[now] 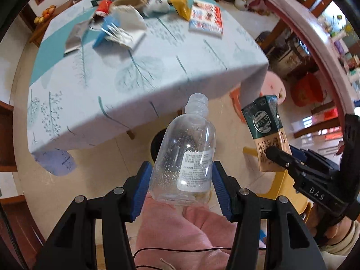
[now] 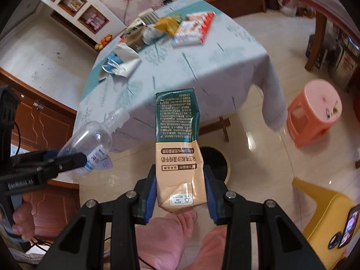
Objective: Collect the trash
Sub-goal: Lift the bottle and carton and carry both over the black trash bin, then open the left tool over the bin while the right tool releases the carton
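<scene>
Your left hand-held gripper (image 1: 181,186) pinches a clear plastic bottle (image 1: 183,157) between its blue pads, neck pointing away from you, label facing up. Your right hand-held gripper (image 2: 180,187) pinches a green-and-tan milk carton (image 2: 178,148) by its lower end; the carton is dented and stands upright between the pads. Both items are held in the air above the tiled floor, in front of the near edge of the desk (image 1: 139,83). A dark round bin (image 2: 214,164) (partly hidden by the carton) sits on the floor below. More litter remains on the desk: a crumpled paper bag (image 1: 130,20), a yellow wrapper (image 1: 180,4) and a red-and-white box (image 1: 207,18). A pink stool (image 2: 315,110) stands to the right.
</scene>
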### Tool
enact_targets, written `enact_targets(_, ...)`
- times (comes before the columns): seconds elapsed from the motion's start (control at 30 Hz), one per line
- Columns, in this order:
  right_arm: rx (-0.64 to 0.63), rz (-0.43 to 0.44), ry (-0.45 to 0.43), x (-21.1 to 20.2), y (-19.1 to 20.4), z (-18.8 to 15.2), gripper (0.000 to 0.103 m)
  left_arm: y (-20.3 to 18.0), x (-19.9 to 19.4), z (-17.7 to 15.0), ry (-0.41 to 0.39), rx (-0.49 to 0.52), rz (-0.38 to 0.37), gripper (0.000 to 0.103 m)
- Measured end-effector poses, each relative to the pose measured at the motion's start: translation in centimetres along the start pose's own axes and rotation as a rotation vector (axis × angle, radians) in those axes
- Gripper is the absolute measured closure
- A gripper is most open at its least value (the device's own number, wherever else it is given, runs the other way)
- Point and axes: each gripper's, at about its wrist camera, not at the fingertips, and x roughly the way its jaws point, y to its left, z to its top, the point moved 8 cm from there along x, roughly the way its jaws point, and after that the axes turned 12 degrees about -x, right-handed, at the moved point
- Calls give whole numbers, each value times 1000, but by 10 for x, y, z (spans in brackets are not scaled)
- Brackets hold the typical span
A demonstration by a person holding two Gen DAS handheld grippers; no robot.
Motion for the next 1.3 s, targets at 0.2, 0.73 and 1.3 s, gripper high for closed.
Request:
enact_targets(0.2, 66, 5, 58, 40, -16, -26, 65, -3, 42, -11, 57, 22, 22, 50)
enact_targets(0.73, 266, -42, 177, 217, -71, -93, 65, 21, 248, -26, 213, 131, 125, 50)
enact_targets(1.3, 308, -38, 165, 306, -80, -92, 30, 31, 328, -14, 185, 253, 156, 36)
